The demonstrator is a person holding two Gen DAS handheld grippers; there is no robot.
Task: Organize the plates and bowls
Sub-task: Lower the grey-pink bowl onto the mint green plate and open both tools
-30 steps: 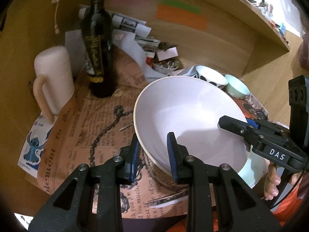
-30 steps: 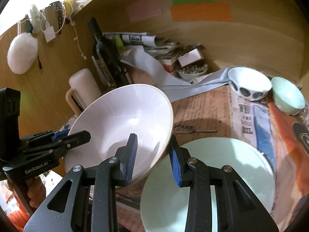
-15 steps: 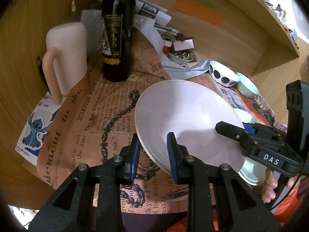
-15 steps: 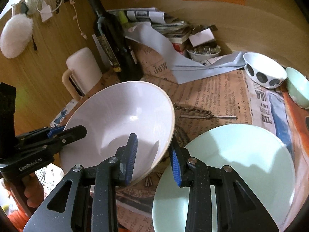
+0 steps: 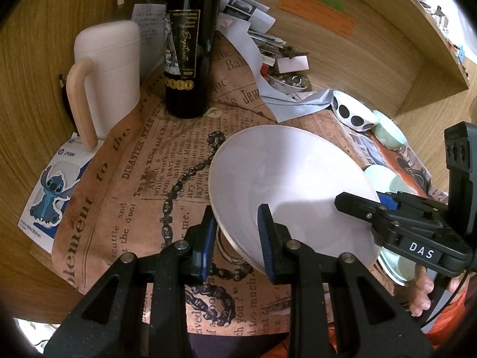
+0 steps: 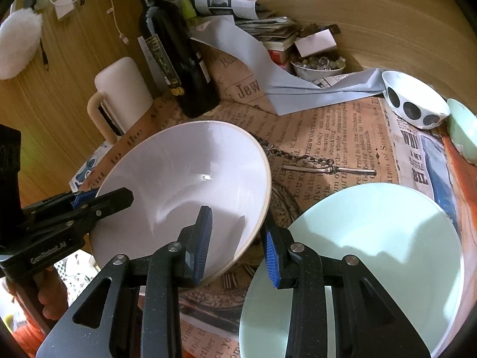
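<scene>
A large white bowl point(image 5: 286, 179) point(image 6: 190, 179) hangs above the newspaper-covered table, held by both grippers. My left gripper point(image 5: 237, 238) is shut on its near-left rim. My right gripper point(image 6: 238, 244) is shut on its right rim; it also shows in the left wrist view point(image 5: 375, 208). A pale green plate point(image 6: 372, 244) lies on the table right of the bowl, partly hidden behind it in the left wrist view point(image 5: 384, 179). A white bowl with black dots point(image 6: 414, 101) point(image 5: 353, 113) and a small pale green bowl point(image 6: 462, 131) point(image 5: 387, 132) sit at the far right.
A dark wine bottle point(image 5: 187, 47) point(image 6: 176, 56) and a cream mug point(image 5: 107, 71) point(image 6: 122, 92) stand at the back left. Papers and a small dish of bits point(image 6: 319, 65) crowd the back. A curved wooden wall point(image 5: 357, 59) encloses the table.
Both grippers, still shut on the white bowl, have lifted it and drawn it back from the wall; the view looks down more steeply, showing more of the table and the green plate.
</scene>
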